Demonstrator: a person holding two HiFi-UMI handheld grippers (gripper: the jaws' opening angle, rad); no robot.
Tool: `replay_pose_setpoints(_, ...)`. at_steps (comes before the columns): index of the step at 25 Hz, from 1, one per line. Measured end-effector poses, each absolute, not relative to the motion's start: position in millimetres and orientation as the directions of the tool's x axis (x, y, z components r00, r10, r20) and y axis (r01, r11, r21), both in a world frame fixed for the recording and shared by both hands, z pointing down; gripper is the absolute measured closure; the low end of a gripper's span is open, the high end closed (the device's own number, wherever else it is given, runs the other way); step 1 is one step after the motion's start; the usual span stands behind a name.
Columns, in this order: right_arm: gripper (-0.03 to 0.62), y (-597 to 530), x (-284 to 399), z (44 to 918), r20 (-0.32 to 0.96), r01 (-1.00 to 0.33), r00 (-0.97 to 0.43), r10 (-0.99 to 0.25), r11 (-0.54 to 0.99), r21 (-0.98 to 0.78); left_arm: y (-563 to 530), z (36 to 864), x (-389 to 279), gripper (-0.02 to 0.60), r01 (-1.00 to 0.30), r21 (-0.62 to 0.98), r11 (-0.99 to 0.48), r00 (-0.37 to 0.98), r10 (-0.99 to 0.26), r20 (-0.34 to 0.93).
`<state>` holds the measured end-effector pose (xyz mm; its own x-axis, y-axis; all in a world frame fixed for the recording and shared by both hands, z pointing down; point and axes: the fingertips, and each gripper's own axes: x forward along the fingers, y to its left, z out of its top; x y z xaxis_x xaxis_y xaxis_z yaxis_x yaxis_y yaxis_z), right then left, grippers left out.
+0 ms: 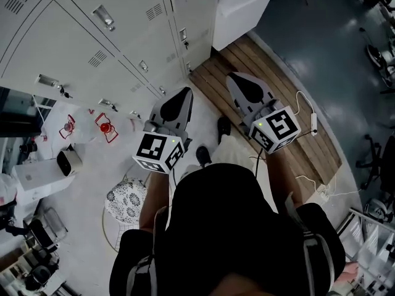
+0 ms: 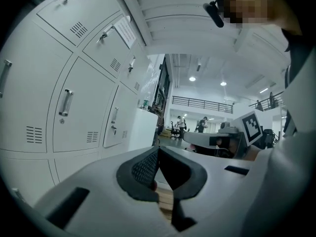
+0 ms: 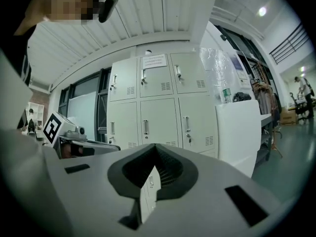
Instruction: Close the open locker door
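Note:
A bank of pale grey lockers [image 1: 92, 48] fills the upper left of the head view. Every locker door [image 2: 74, 107] in the left gripper view and every door [image 3: 158, 107] in the right gripper view looks flush and closed. A dark gap [image 1: 18, 113] shows at the head view's left edge; I cannot tell whether it is an open compartment. My left gripper [image 1: 185, 92] and right gripper [image 1: 234, 78] are held side by side in the air, apart from the lockers. The left gripper [image 2: 158, 152] and the right gripper [image 3: 155, 149] are both shut on nothing.
A slatted wooden platform [image 1: 278, 103] lies under the right gripper, with a white cable and power strip [image 1: 313, 122] on it. A white cabinet [image 1: 241, 5] stands at the lockers' end. White bags [image 1: 92, 128] and a patterned stool [image 1: 126, 199] sit at lower left.

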<state>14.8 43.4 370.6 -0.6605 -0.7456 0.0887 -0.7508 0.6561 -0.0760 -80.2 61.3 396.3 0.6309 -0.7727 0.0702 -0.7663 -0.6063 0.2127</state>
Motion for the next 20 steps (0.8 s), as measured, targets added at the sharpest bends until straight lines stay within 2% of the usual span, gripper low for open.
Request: replay_pose_setpoints(20, 0.591, 96, 53, 361, 0.056, -0.795, -0.607, -0.793, 0.607, -0.02, 94, 388, -47, 0.564, -0.737, 0.208, -0.643, 0.662, -0.749, 0.03)
